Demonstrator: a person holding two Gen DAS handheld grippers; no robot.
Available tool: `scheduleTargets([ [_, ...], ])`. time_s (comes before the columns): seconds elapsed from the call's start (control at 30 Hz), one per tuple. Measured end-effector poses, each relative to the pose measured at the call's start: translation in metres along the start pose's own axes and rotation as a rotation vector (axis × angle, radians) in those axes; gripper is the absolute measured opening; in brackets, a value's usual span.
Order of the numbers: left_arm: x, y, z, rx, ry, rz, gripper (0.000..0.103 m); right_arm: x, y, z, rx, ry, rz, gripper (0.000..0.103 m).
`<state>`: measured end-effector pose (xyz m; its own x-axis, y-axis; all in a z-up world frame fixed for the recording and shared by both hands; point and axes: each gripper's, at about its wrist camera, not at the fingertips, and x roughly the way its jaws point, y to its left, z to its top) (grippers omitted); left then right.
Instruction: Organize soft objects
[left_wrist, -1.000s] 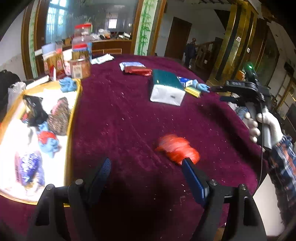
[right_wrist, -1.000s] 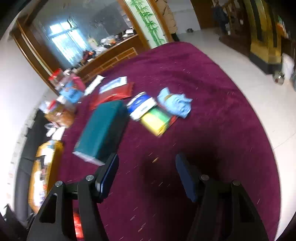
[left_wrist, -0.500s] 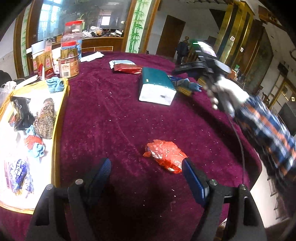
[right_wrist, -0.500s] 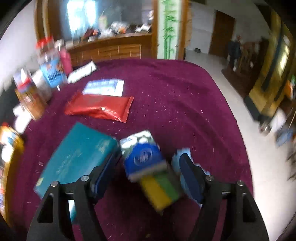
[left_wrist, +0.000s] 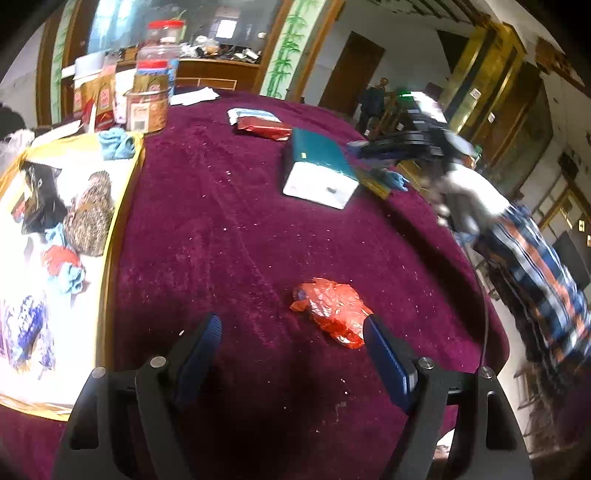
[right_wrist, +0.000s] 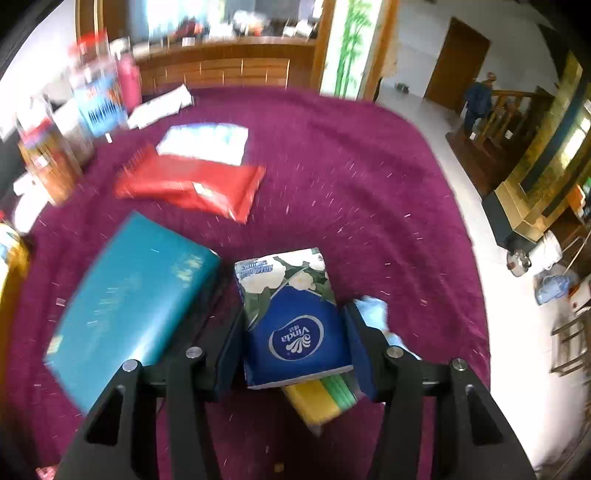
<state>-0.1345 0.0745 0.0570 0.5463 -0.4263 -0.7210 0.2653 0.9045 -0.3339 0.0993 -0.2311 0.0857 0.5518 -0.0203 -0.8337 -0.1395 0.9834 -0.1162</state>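
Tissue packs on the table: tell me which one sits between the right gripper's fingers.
The blue Vinda tissue pack with white flowers, between the closing right gripper. The teal pack lies beside it; the red pack lies farther back.

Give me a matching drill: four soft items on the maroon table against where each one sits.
Items:
1. blue Vinda tissue pack
2. crumpled red plastic bag
3. teal tissue block
4. light blue cloth

Places:
A. on the yellow-rimmed tray's far corner
B. between the right gripper's pads
C. ahead of the open left gripper
D. left of the Vinda pack

Pairs: 1-B, 2-C, 3-D, 4-A
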Motion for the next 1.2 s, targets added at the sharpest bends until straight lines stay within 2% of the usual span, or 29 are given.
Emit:
scheduleTargets([
  [0.13, 0.003, 0.004, 0.001, -0.047, 0.011, -0.002, 0.083, -0.06, -0.011, -0.022, 0.055, -0.115, 0.061, 0.052],
  [0.23, 0.01, -0.001, 0.0, -0.052, 0.021, -0.003, 0.083, -0.096, -0.011, -0.049, 0.074, -0.154, 0.171, 0.052],
  [0.43, 0.032, -0.027, 0.007, 0.006, 0.019, 0.012, 0.084, -0.119, -0.001, -0.114, 0.063, -0.129, 0.297, 0.052],
  [0.53, 0.052, -0.048, 0.009, 0.08, 0.029, 0.064, 0.089, -0.118, 0.001, -0.136, 0.084, -0.106, 0.35, 0.052],
  [0.63, 0.073, -0.067, 0.007, 0.179, 0.044, 0.119, 0.089, -0.122, 0.001, -0.154, 0.105, -0.092, 0.406, 0.052],
  [0.67, 0.08, -0.071, 0.004, 0.205, 0.055, 0.132, 0.085, -0.124, 0.002, -0.158, 0.105, -0.093, 0.409, 0.052],
  [0.7, 0.085, -0.072, 0.003, 0.209, 0.071, 0.126, 0.075, -0.127, 0.004, -0.162, 0.101, -0.095, 0.407, 0.052],
  [0.73, 0.086, -0.071, 0.003, 0.205, 0.077, 0.119, 0.053, -0.13, 0.006, -0.167, 0.097, -0.097, 0.405, 0.052],
  [0.77, 0.082, -0.068, 0.005, 0.195, 0.061, 0.101, 0.047, -0.132, 0.008, -0.17, 0.093, -0.099, 0.405, 0.053],
  [0.87, 0.071, -0.054, 0.007, 0.123, 0.062, 0.028, 0.045, -0.141, 0.017, -0.176, 0.077, -0.107, 0.415, 0.053],
  [1.03, 0.027, -0.031, 0.007, 0.04, -0.01, -0.053, 0.045, -0.151, 0.04, -0.177, 0.038, -0.119, 0.442, 0.053],
  [1.13, -0.011, -0.011, 0.012, 0.005, -0.076, -0.051, 0.045, -0.155, 0.061, -0.17, 0.013, -0.122, 0.482, 0.053],
  [1.2, -0.038, 0.014, 0.018, -0.025, -0.119, -0.016, 0.045, -0.156, 0.076, -0.165, -0.004, -0.118, 0.51, 0.053],
])
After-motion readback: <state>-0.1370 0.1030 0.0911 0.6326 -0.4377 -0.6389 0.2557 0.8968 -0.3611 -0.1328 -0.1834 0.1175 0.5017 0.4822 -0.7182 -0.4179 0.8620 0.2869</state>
